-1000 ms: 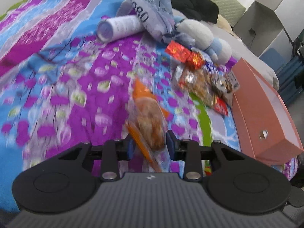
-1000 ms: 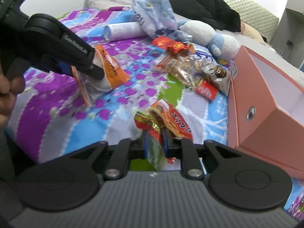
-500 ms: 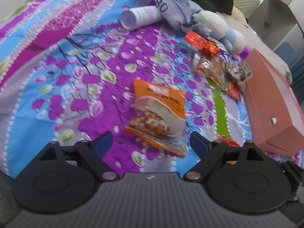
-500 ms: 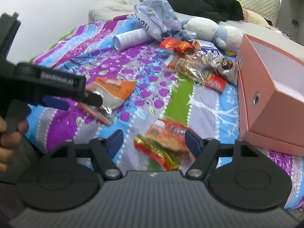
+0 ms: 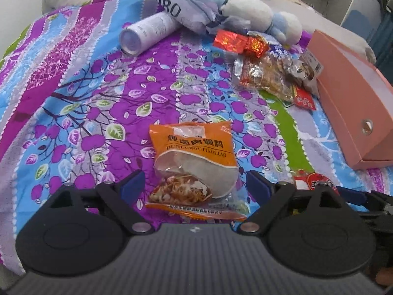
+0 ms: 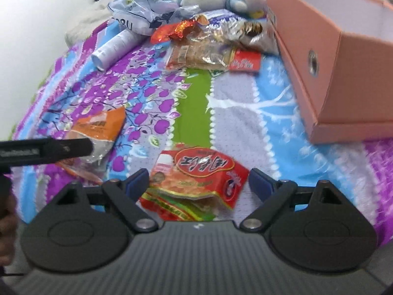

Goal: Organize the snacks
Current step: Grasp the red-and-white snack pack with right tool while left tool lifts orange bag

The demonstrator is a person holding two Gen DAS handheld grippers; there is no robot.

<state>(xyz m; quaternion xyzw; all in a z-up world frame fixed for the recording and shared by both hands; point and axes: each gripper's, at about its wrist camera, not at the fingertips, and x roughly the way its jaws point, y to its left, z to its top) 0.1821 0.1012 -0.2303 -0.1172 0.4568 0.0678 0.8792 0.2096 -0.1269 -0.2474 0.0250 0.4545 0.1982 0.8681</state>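
My left gripper (image 5: 192, 186) stands spread wide over the orange seasoning packet (image 5: 194, 164), which lies flat on the patterned bedspread (image 5: 81, 113) between the blue pads, touched by neither. My right gripper (image 6: 199, 184) is likewise spread, its jaws having just been opening, with the red snack packet (image 6: 196, 184) lying loose on the bed between them. Both packets sit side by side at the near edge of the bed, well apart from the pink box (image 6: 326, 56), open at the top, that stands to the right. A heap of other wrapped snacks (image 5: 267, 71) rests near the box's far end, beside a plush toy (image 5: 258, 17), a white tube (image 5: 149, 34) and a crumpled plastic bag (image 5: 181, 2). I judge this the end of a set-down: two packets laid out in front, neither yet boxed. The next move, as I read it, calls for reaching to the heap for more, or closing again on these thin, slippery wrappers, which would need a pinch low on the crinkled film against a soft, yielding bed.
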